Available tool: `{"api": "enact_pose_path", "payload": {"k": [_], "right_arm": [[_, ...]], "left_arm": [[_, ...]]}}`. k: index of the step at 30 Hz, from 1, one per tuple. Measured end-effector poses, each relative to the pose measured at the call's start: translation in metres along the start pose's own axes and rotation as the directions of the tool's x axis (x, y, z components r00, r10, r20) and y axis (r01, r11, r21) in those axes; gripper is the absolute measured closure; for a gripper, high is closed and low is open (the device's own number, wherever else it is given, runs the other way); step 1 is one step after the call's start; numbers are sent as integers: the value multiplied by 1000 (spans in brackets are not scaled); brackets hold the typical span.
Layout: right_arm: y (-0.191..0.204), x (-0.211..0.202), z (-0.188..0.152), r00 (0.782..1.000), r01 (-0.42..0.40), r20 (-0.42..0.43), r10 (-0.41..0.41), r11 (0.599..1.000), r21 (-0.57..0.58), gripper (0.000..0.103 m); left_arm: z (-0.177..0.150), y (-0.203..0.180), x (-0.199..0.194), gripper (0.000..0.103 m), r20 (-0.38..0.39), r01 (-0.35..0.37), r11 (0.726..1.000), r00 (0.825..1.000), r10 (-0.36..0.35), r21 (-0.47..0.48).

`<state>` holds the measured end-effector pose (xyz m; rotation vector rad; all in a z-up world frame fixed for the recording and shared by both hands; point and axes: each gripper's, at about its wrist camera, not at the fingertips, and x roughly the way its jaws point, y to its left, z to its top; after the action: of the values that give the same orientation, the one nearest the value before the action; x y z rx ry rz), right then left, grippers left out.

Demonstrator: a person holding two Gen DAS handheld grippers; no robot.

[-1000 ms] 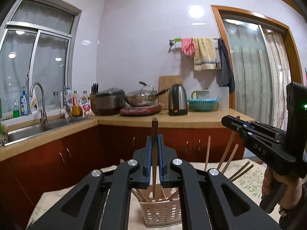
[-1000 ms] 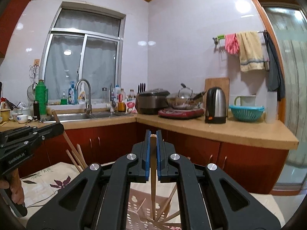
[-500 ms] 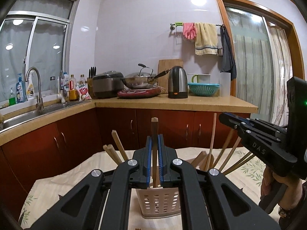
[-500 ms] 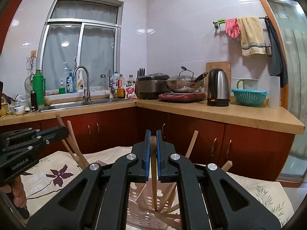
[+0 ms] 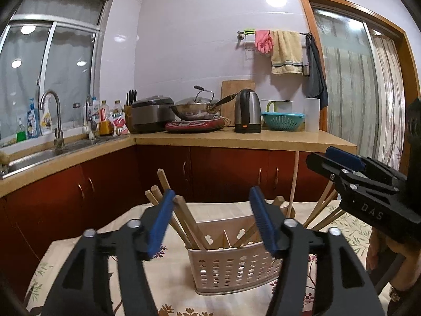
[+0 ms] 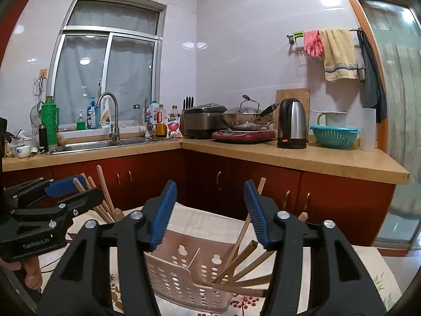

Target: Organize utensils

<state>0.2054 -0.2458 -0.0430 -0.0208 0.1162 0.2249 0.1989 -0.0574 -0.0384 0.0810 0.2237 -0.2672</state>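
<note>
My two grippers hang over one perforated plastic basket (image 5: pixel 231 268) that stands on the bench, whose cloth (image 5: pixel 173 295) is cream with a printed flower pattern. The left gripper (image 5: pixel 211 222) has just let its jaws swing apart; they now stand wide, blue ribbed pads facing each other, gripping nothing, with the basket's left bundle of chopsticks (image 5: pixel 184 218) rising between and just behind them. The right gripper (image 6: pixel 208 213) has likewise just been opening and holds nothing, its jaws spread above the basket's far compartment.

The basket is pale pinkish-beige, rectangular with rounded corners, its walls pierced by rows of round holes, and a thin divider splits it into two compartments. The chopsticks are plain wood, square at the thick end: about five lean left in one compartment, and about six fan out to the right in the other (image 6: pixel 244 266); overlap makes an exact count uncertain.

From the left wrist view, the right gripper (image 5: pixel 342 166) shows at the frame's right edge, black with one blue pad visible, a hand (image 5: pixel 381 258) beneath it.
</note>
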Motion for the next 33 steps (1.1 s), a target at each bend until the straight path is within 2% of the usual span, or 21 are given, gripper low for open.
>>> {"api": "enact_pose_path", "payload": {"k": [2, 3, 4, 6, 10, 15, 24, 28, 33], "right_arm": [[0, -5, 1, 1000, 8, 7, -8, 1000, 3, 38], [0, -8, 0, 1000, 13, 12, -13, 1000, 5, 33], [0, -11, 1, 1000, 22, 22, -23, 1000, 9, 26], [-2, -17, 2, 999, 41, 35, -42, 999, 16, 19], [-4, -28, 3, 998, 64, 20, -65, 997, 34, 14], [-3, -51, -3, 996, 90, -13, -89, 994, 58, 12], [2, -93, -31, 987, 131, -105, -123, 989, 74, 11], [5, -115, -39, 983, 145, -130, -133, 986, 86, 11], [10, -137, -41, 978, 158, -148, -145, 984, 81, 11]], "left_arm": [[1, -3, -4, 31, 12, -1, 1000, 1000, 1, 10], [1, -5, -7, 27, 20, -6, 1000, 1000, 6, 14], [2, -5, -9, 26, 24, -10, 1000, 1000, 9, 16], [3, -8, -13, 24, 32, -19, 1000, 999, 19, 23], [3, -11, -25, 20, 46, -54, 998, 998, 53, 32], [-2, -14, -46, 18, 45, -99, 995, 994, 98, 16], [-27, -22, -87, 18, -18, -168, 986, 986, 168, 5], [-30, -20, -106, 18, -23, -196, 981, 980, 195, -14], [-30, -18, -130, 17, -25, -207, 978, 978, 206, -39]]}}
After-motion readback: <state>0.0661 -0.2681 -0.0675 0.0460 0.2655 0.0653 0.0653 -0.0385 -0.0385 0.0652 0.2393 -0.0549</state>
